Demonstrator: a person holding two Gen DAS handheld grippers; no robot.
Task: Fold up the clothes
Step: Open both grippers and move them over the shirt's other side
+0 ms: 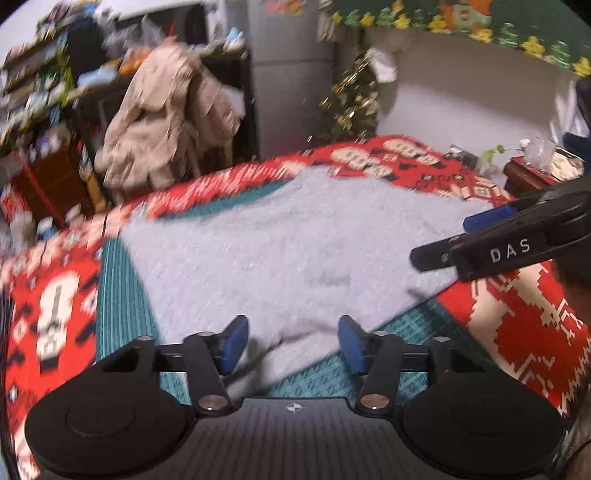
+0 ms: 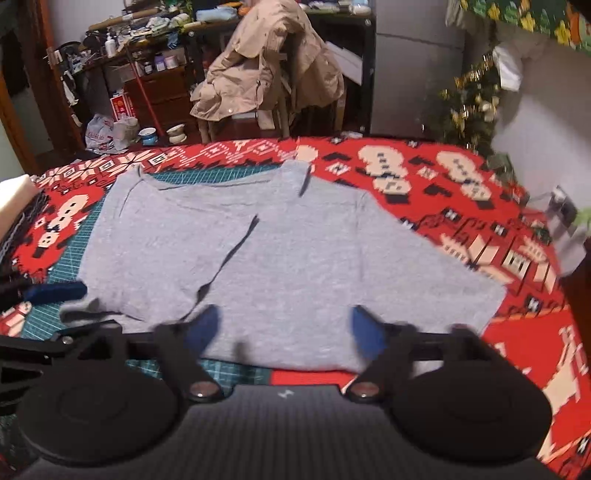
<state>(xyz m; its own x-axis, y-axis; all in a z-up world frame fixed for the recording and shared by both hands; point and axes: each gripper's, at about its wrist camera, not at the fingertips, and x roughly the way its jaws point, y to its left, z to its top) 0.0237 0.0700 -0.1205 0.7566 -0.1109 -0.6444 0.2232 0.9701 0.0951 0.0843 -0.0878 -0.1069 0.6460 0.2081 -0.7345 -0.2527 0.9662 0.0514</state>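
Red cloth (image 2: 443,192): only right view shows shirt's (image 2: 280,258) neckline.

A lived-in room of a home, decked out for Christmas.

A table is spread with a red knitted-pattern cloth (image 2: 424,192) of snowmen and snowflakes, a teal cutting mat (image 2: 74,254) on top of it. Behind, a beige coat (image 2: 266,70) is slung over a chair, beside dark shelves (image 2: 147,55) crowded with bottles, jars and odds and ends. A small Christmas tree (image 2: 469,107) hung with gold tinsel stands against the pale wall, under a green hanging with yellow flowers (image 1: 480,26). On the floor sit a plastic bag (image 2: 99,133) and some bowls; a tall grey cabinet (image 2: 413,74) fills the corner.
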